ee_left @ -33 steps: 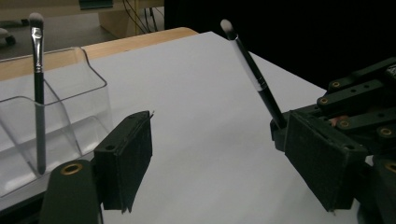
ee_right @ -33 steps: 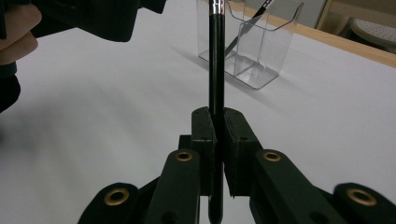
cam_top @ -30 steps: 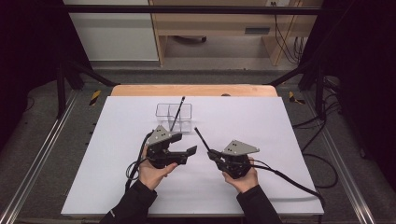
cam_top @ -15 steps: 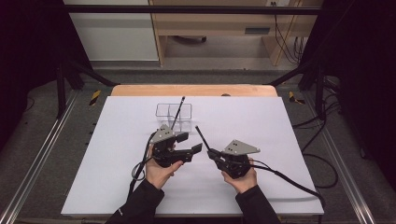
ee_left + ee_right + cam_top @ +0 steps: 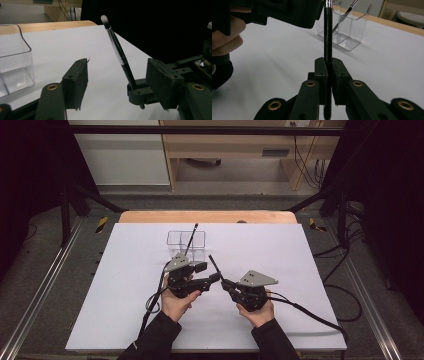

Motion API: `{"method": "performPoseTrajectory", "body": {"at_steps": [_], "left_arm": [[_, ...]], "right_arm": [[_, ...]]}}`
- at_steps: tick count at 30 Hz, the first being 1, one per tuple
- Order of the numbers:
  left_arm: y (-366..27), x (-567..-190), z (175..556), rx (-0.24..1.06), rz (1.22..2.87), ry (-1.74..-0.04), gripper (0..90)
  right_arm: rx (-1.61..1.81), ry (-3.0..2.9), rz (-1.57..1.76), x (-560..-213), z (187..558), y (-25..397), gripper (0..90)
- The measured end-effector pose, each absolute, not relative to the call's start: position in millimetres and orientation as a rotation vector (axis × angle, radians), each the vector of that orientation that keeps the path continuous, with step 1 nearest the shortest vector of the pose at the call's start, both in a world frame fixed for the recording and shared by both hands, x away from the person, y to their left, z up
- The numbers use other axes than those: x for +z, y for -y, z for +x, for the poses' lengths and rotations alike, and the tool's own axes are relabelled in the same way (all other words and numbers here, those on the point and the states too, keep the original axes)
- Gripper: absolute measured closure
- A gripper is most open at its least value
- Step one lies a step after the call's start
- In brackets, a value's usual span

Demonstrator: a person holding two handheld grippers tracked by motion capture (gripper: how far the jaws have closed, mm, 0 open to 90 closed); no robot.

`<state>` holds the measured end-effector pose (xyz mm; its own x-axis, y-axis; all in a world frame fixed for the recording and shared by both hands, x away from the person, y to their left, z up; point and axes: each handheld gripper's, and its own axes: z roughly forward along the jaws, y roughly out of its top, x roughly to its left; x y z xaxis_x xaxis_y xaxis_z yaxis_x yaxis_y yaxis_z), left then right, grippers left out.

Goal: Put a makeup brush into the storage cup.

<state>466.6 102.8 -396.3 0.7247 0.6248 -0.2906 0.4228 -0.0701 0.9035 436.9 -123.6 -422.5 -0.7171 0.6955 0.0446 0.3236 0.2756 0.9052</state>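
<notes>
Black brush [image 5: 327,37] tip cut off; right gripper [image 5: 327,75] clamps handle.

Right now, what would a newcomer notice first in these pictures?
Mid-table, the right gripper holds a black brush upright by its handle end, bristles up. The left gripper sits open close beside it, jaws either side of the handle. Behind them stands a clear holder with another brush leaning in it.

White table cover [image 5: 125,285], wooden shelf [image 5: 240,150]
</notes>
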Motion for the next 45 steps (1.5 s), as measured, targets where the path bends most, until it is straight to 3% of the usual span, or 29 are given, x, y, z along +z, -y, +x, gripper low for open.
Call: {"method": "performPoseTrajectory", "body": {"at_steps": [21, 45], "left_arm": [[-94, -400, 471, 0.151, 1.627, -0.894, 50.6], [-92, -399, 467, 0.149, 1.570, -0.903, 76.1]], "right_arm": [[1.442, -2.183, 0.929, -424, 436, 122, 84.2], [1.473, -2.169, 0.939, -424, 436, 121, 84.2]]}}
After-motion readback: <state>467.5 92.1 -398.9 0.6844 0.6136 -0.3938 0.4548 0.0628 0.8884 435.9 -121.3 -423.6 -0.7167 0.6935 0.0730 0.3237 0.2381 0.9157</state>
